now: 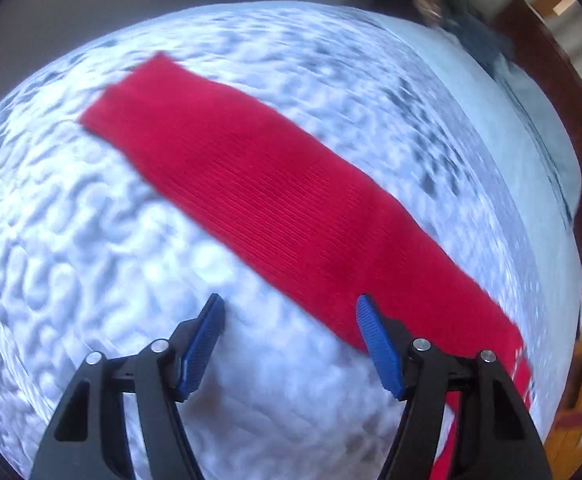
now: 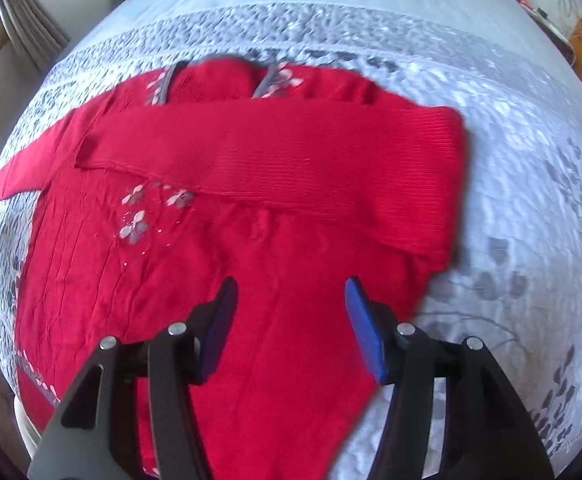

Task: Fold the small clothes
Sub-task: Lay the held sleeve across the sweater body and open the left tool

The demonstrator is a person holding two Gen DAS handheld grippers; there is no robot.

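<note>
The red sweater (image 2: 251, 248) lies flat on the quilted bedspread (image 2: 511, 160), one sleeve (image 2: 291, 160) folded across its chest, the other sleeve (image 1: 271, 200) outstretched. Left gripper (image 1: 291, 340) and right gripper (image 2: 291, 320) hang open, empty. Grasp that sleeve's cuff squarely and fold it across flat.

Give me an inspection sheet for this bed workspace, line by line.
Surface: white textured bedspread with grey leaf print.
Job's things: red sweater lies flat, one sleeve folded across the chest, the other sleeve stretched out on the bedspread.
Clutter: nothing seen.
Grippers: left gripper open, empty; right gripper open above the sweater, empty.
Cables: nothing seen.
Surroundings: curtain, wooden furniture; blurred.
</note>
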